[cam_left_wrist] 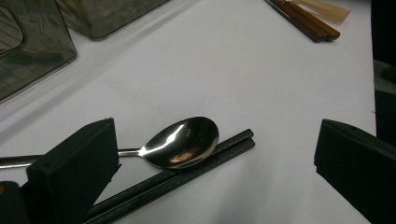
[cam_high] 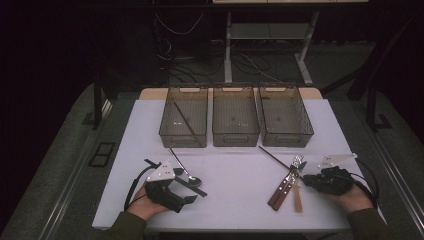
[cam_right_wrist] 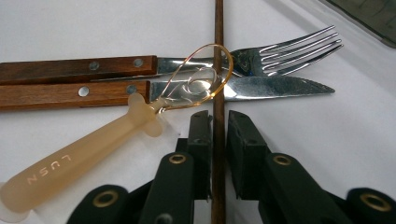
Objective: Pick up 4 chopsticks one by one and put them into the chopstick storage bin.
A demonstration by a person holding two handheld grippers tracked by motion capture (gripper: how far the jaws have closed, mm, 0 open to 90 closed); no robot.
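From above, your right gripper (cam_high: pixel 306 178) lies low at the right of the white counter (cam_high: pixel 235 200), its fingers clamped on the near end of a thin dark wooden chopstick (cam_high: pixel 274 157) that slants up and left toward the bins. Just left of it lie a fork (cam_high: pixel 291 172) and a knife (cam_high: pixel 281 192) with brown wooden handles, side by side, and a pale translucent spoon (cam_high: pixel 298 197). Three smoky, see-through plastic bins (cam_high: pixel 235 137) stand in a row at the far side; the left one holds another slim stick (cam_high: pixel 186 120). Your left gripper (cam_high: pixel 192 196) rests at the left, beside a metal spoon (cam_high: pixel 186 172).

In the left gripper view, your fingers (cam_left_wrist: pixel 74 163) stand wide apart and released, with the polished, mirror-bright metal spoon bowl (cam_left_wrist: pixel 184 142) between them, lying against a matte black pair of square-edged chopsticks (cam_left_wrist: pixel 187 172).

In the right gripper view, the fingers (cam_right_wrist: pixel 201 135) pinch the round, slender brown chopstick (cam_right_wrist: pixel 218 28), which runs straight away over the shiny steel fork (cam_right_wrist: pixel 289 49) and the knife (cam_right_wrist: pixel 280 87). Both handles show rivets. The frosted amber spoon (cam_right_wrist: pixel 74 161) has a clear, glossy bowl resting on the knife blade.
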